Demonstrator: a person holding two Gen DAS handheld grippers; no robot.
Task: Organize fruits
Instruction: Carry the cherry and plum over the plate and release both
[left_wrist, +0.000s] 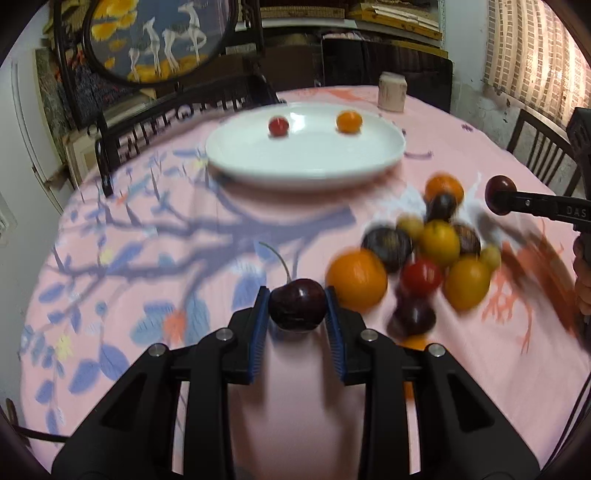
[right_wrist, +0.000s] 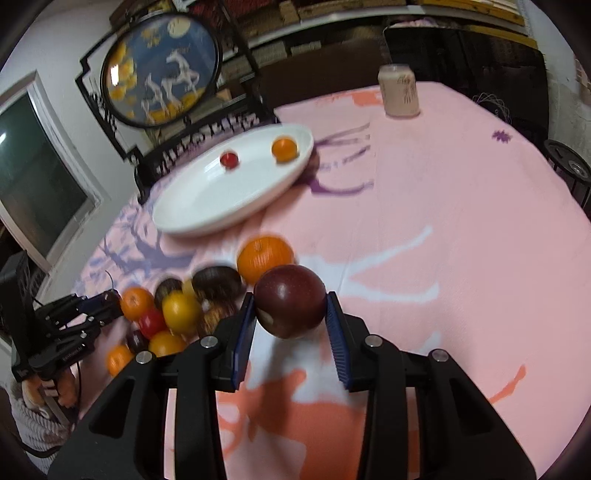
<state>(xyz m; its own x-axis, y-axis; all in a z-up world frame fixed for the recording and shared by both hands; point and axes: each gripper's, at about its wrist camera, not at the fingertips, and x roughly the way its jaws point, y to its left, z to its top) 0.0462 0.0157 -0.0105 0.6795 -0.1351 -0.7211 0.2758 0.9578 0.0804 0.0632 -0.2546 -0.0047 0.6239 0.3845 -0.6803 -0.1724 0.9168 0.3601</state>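
My left gripper (left_wrist: 297, 304) is shut on a dark cherry (left_wrist: 297, 308) with a long stem, above the pink tablecloth. My right gripper (right_wrist: 290, 314) is shut on a dark red plum (right_wrist: 290, 299); it also shows in the left wrist view (left_wrist: 500, 199) at the right. A white oval plate (left_wrist: 306, 162) at the far middle holds a small red fruit (left_wrist: 277, 126) and a small orange fruit (left_wrist: 348, 122). A pile of orange, yellow, red and dark fruits (left_wrist: 424, 251) lies to the right of my left gripper, and shows left of my right gripper (right_wrist: 192, 302).
A pale can (left_wrist: 392, 91) stands at the table's far edge. Dark wooden chairs (left_wrist: 535, 155) ring the round table. A round framed deer picture (left_wrist: 155, 37) stands behind the plate. The person's hand (left_wrist: 583, 280) is at the right edge.
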